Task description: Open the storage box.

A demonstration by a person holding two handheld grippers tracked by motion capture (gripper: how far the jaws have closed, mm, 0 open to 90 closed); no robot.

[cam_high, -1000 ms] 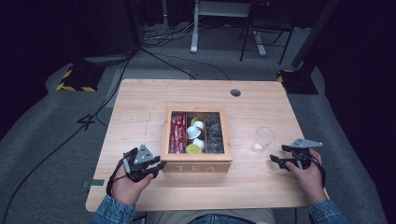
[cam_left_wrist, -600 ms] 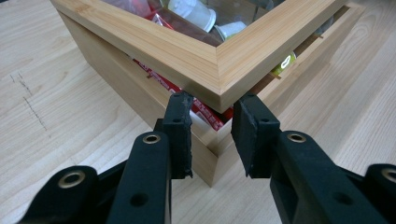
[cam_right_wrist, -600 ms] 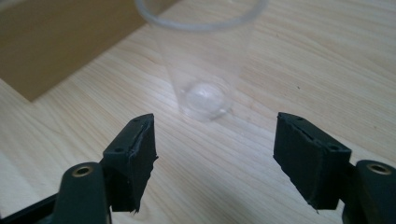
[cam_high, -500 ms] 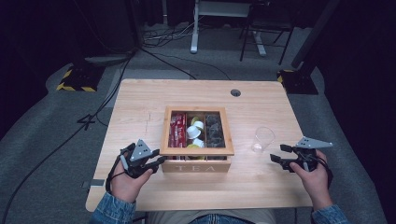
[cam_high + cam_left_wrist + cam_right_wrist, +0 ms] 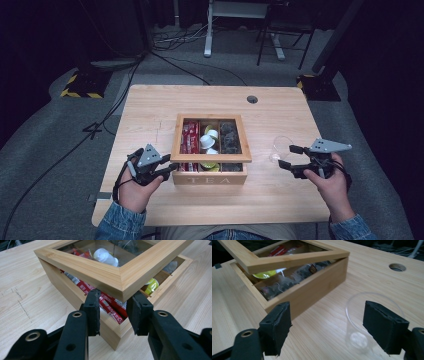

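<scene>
step: lid of the tea box (image 5: 210, 145) is being lifted, my read; front edge is raised off the base, hinge side looks to be the far edge
left gripper (image 5: 113, 311): jaws parted, set under the lid's (image 5: 105, 272) near corner, one pad each side of that corner; not clamped on anything i can confirm, looks like it is propping the lid from below
right gripper (image 5: 327, 328): jaws wide apart, gripping nothing; clear cup (image 5: 372, 322) stands just ahead of it, nearer the right-hand pad, not touched as far as i can tell
box vs right gripper: ahead and to its left, near the cup but apart from it
contents: red packets (image 5: 110, 303) directly behind the left jaws; white pods (image 5: 207, 140) in the middle bay; yellow-green pod (image 5: 151, 286) beyond the corner; dark tea bags (image 5: 284, 283) on the side facing the right gripper
next: left pushes the lid up and away until fully open; needs the corner to stay seated on the pads, could slip off
table (image 5: 150, 105): wood, cable hole (image 5: 252, 99) far beyond the box
</scene>
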